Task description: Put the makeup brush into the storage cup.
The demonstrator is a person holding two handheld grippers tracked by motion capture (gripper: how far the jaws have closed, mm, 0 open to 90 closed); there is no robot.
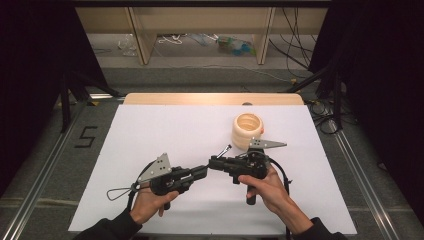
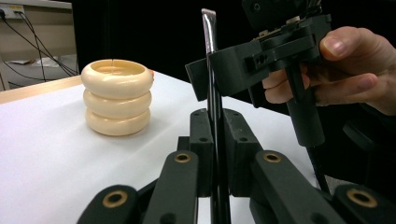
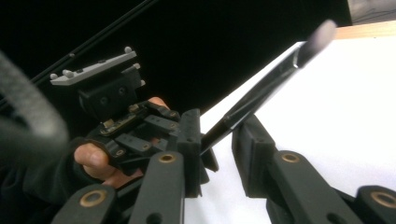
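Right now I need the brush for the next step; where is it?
In the high view the brush is mid-table, clamped in the left gripper with the right gripper around its handle, just left of the cream ring holder.

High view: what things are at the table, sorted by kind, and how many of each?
Cream ringed holder: 1
Black makeup brush: 1
Hand-held grippers: 2, the left gripper and the right gripper
Total: 4
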